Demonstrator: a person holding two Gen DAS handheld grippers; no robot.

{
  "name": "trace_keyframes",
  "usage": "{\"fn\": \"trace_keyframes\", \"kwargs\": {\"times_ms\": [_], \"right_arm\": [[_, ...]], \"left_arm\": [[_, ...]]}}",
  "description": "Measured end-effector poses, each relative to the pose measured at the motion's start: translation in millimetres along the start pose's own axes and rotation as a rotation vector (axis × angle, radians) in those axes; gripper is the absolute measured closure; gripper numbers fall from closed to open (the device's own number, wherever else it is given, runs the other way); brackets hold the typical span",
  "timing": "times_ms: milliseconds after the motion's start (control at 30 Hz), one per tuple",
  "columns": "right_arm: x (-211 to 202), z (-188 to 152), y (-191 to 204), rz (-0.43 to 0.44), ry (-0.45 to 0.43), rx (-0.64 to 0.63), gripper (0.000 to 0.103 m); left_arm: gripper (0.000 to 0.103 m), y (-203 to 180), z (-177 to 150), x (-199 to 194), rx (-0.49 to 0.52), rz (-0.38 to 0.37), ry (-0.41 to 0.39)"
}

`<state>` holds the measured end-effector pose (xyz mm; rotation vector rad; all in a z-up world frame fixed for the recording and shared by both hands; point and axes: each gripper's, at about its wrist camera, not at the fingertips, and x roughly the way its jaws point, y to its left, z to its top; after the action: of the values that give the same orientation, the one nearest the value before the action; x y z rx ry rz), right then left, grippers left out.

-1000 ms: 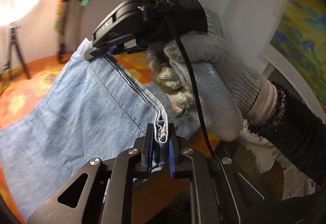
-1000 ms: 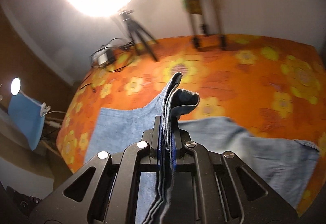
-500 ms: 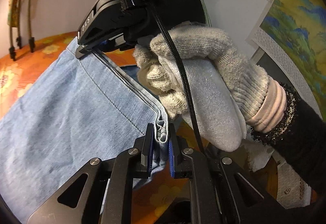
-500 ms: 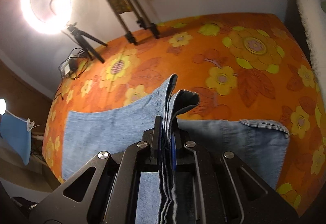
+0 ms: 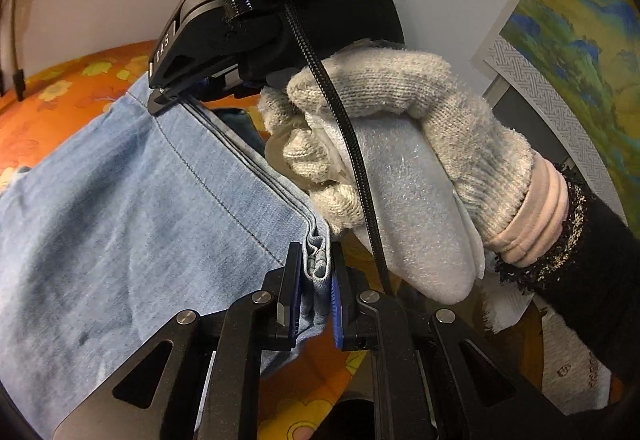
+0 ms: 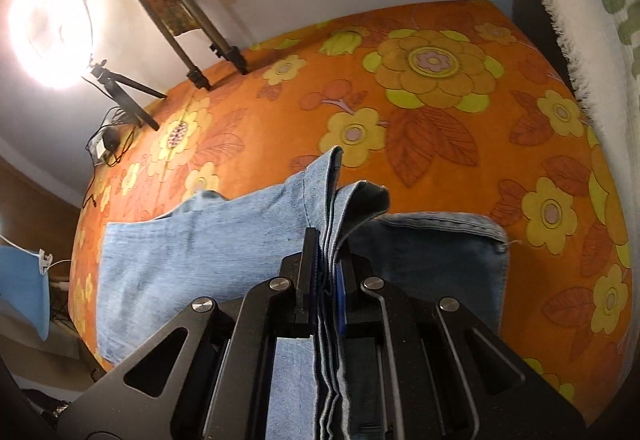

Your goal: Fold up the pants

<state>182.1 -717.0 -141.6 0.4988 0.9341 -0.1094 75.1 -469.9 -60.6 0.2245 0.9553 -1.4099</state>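
Orange floral fabric [image 6: 440, 144] covers the surface on which the jeans [image 6: 192, 252] are partly spread; whether it is a bed or a worktop cannot be told. At the left of the jeans, a ring light [image 6: 48, 28] on a tripod is seen by the wall. The left gripper [image 5: 314, 276] is clenched on a bunched, layered hem edge of the jeans, with the denim stretched taut away from it. The other end of that edge is held by the right gripper [image 6: 326, 264], grasped in a gloved hand [image 5: 400, 144] and clamped on several stacked layers. The legs appear to have been brought together, and the lifted end is judged to be carried over the part lying flat. Laying it down, aligning the edges and any further fold are judged to remain.
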Motion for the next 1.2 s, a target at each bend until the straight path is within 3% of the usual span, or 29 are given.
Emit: {"fn": "trace_keyframes", "kwargs": {"times_ms": [233, 333, 400, 500, 667, 800, 967, 1100, 1200], "right_arm": [[15, 3, 4, -0.035, -0.007, -0.048, 0.096], [21, 5, 2, -0.053, 0.038, -0.056, 0.095], [17, 6, -1, -0.091, 0.045, -0.060, 0.085], [-3, 8, -6, -0.179, -0.001, -0.065, 0.082], [-49, 11, -5, -0.124, -0.096, -0.044, 0.082], [-63, 6, 22, -0.051, -0.126, -0.089, 0.081], [-43, -8, 76, 0.021, -0.110, -0.181, 0.081], [-8, -21, 130, 0.088, -0.046, -0.261, 0.081], [20, -34, 170, 0.095, 0.002, -0.335, 0.081]], "left_arm": [[0.088, 20, -1, -8, -0.036, 0.015, 0.051], [0.088, 20, -6, -24, -0.022, 0.028, 0.070], [0.088, 24, -13, -39, -0.025, 0.033, 0.073], [0.088, 35, -21, -64, -0.045, 0.052, 0.072], [0.087, 67, -36, -132, -0.125, 0.128, 0.002], [0.081, 95, -46, -190, -0.194, 0.242, -0.079], [0.081, 145, -81, -262, -0.328, 0.391, -0.160], [0.081, 172, -118, -277, -0.444, 0.461, -0.179], [0.081, 191, -147, -274, -0.526, 0.463, -0.172]]}}
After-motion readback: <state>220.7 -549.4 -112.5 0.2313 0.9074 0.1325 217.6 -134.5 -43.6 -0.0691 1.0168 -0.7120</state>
